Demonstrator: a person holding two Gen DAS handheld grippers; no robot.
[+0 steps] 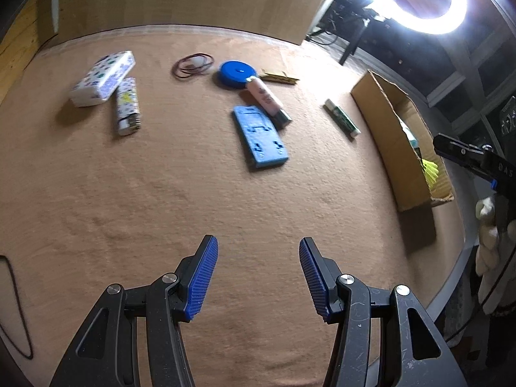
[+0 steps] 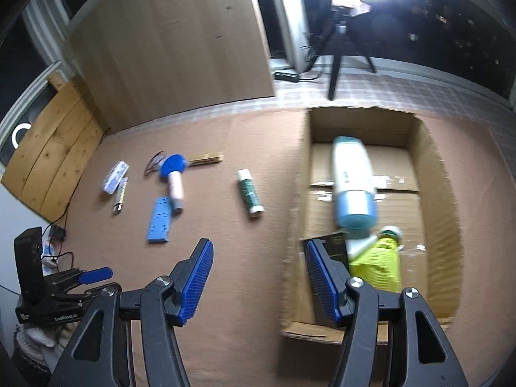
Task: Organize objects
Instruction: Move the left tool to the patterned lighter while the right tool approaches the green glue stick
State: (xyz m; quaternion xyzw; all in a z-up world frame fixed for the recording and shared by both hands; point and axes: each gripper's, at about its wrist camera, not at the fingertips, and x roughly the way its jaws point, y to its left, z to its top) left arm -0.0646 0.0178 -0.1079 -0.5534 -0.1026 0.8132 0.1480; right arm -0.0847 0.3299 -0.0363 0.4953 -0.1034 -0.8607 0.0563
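- The left gripper (image 1: 258,277) hangs over bare tabletop (image 1: 161,193), its blue-padded fingers (image 1: 201,279) standing apart with nothing between them.
- Ahead of those fingers lies a blue flat block (image 1: 259,137); beyond it a pink tube (image 1: 266,98) rests with its far end on a blue round disc (image 1: 235,74).
- Ahead and to the left of the left fingers sit a patterned white box (image 1: 103,77) and a lighter (image 1: 127,106), just beside each other; a loop of rubber bands (image 1: 193,64) lies past them.
- The right gripper (image 2: 259,279) also has its fingers (image 2: 196,280) spread and empty; the right-hand one overlaps the near left wall of the cardboard box (image 2: 441,193).
- Inside the box, ahead and right of the right fingers, lie a white and blue bottle (image 2: 353,187), a yellow mesh item (image 2: 379,264) and a dark card (image 2: 335,245).
- A green and white stick (image 2: 250,193) lies on the tabletop ahead of the right fingers, near the box's left wall.
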